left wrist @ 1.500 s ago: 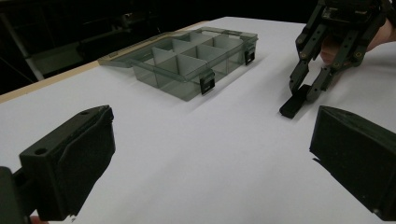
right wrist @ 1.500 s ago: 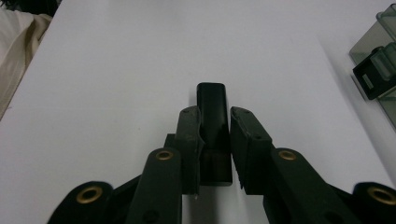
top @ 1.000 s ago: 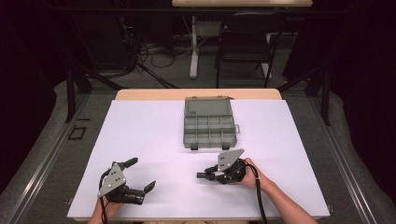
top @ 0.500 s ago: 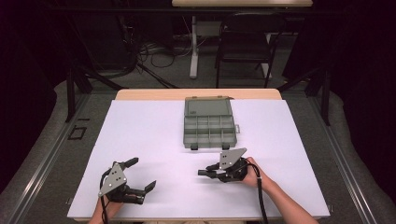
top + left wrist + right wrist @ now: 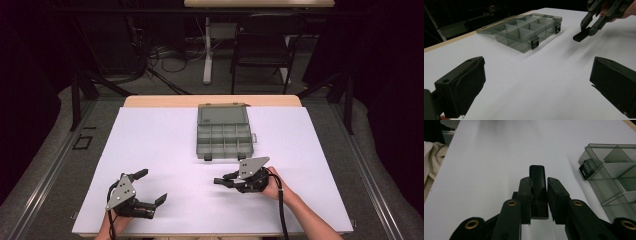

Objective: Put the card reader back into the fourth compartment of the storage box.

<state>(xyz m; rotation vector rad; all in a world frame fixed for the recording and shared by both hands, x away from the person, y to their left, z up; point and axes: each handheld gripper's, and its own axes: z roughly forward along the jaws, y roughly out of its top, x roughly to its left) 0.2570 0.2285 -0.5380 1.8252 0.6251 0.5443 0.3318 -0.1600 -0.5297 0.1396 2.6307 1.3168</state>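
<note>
We find the right claw (image 5: pixel 539 195) clenched on a small black oblong block (image 5: pixel 538 180), flat and plastic-looking, whose far end sticks out beyond the jaw tips. In the high view this claw (image 5: pixel 223 180) sits low over the white-covered bench (image 5: pixel 165 135), right of centre and near the person's edge, pointing left across the bench. The left claw (image 5: pixel 151 187) stands released, jaws wide with nothing between them, at the near left.

The open grey translucent plastic compartment box (image 5: pixel 224 137), its lid (image 5: pixel 223 113) folded back on the far side, lies at mid-bench, just beyond the right claw. In the right gripper view the box (image 5: pixel 614 177) sits to the right of the held block, one of its black latches (image 5: pixel 586 170) facing the claw.

The governing relation, in our judgement:
- The block's long axis runs along the jaws, pointing left, roughly parallel to the box's near wall.
- The box lies on the far side of the block and slightly to the right, apart from it.
- The right hand (image 5: pixel 272 186) is clearly the nearer to the box; the left claw is well apart from it.

We judge that placing the block in a compartment would call for the right claw to swing toward the far side and rise over the near wall.
</note>
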